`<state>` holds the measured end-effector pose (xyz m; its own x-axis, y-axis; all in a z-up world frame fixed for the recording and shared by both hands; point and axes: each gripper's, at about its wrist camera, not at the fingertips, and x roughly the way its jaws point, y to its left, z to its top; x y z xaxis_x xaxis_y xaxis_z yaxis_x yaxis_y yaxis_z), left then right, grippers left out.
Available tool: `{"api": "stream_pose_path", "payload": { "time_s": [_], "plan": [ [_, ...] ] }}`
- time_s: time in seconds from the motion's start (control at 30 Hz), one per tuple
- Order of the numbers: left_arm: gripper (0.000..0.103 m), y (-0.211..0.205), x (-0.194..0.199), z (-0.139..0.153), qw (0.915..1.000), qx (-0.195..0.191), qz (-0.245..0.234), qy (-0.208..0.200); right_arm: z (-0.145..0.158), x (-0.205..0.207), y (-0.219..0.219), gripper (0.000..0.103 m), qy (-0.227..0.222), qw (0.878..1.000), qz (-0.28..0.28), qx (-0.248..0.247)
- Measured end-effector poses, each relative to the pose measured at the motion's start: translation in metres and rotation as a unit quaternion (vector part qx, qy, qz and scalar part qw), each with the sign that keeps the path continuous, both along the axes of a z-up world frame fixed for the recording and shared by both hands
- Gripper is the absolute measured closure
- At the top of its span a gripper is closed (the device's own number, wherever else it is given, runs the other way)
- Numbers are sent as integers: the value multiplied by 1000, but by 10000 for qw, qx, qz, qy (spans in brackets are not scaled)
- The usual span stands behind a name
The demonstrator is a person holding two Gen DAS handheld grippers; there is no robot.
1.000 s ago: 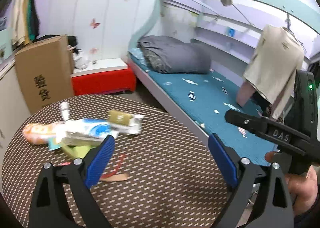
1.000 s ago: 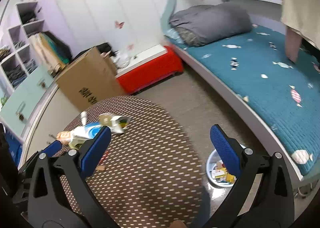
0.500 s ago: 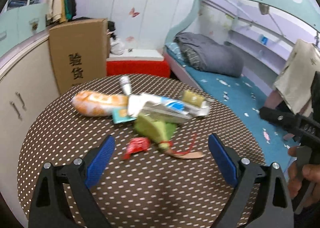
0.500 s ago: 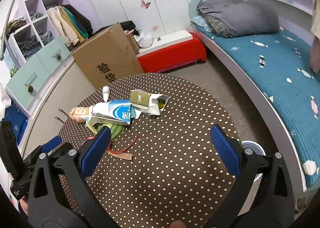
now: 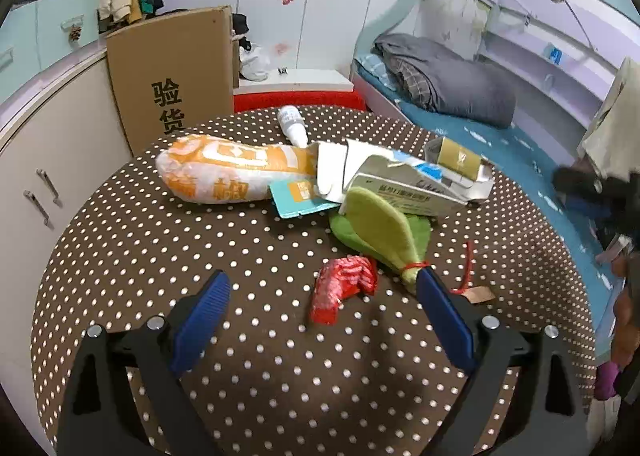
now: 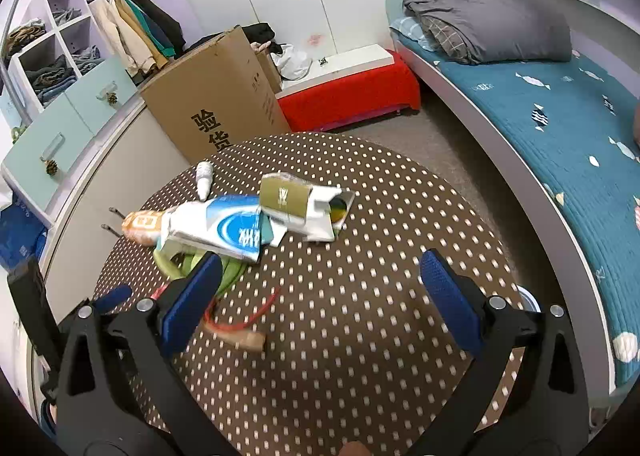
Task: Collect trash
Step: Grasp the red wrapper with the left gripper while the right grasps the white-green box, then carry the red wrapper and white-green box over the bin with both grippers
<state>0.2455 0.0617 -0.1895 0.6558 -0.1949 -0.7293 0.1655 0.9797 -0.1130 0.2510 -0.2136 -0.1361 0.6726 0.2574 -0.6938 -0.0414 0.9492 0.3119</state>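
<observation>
Since the earlier frame, the left gripper (image 5: 320, 316) has been brought nearer the red wrapper (image 5: 343, 288), now lying between its widely parted fingers; right gripper (image 6: 320, 296) is held above the dotted table (image 6: 360, 356), fingers likewise apart, nothing gripped; green leaf wrapper (image 5: 380, 228) is seen just behind the red wrapper; orange bag (image 5: 228, 172), torn cartons (image 5: 404, 180) and small white bottle (image 5: 291, 125) are heaped beyond; a tan tag (image 6: 250, 340), blurred, possibly paper, lies beside it.

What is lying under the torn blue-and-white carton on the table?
Under the torn carton lie a green fabric piece and a teal card, both partly showing. Anything else beneath is covered.
</observation>
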Motion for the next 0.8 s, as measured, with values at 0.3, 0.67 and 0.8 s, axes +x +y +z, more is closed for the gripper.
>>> {"api": "stream_pose_path", "payload": {
  "time_s": [0.3, 0.67, 0.8],
  "plan": [
    [66, -8, 21, -14, 9986, -114, -450, 272, -29, 71, 27, 6, 296, 9995, 7, -144],
    [78, 2, 6, -14, 9991, -284, -240, 200, -45, 63, 19, 24, 433, 9990, 34, -85],
    [78, 7, -7, -13, 9991, -336, -172, 173, -37, 28, -6, 24, 352, 9992, -124, 109]
  ]
}}
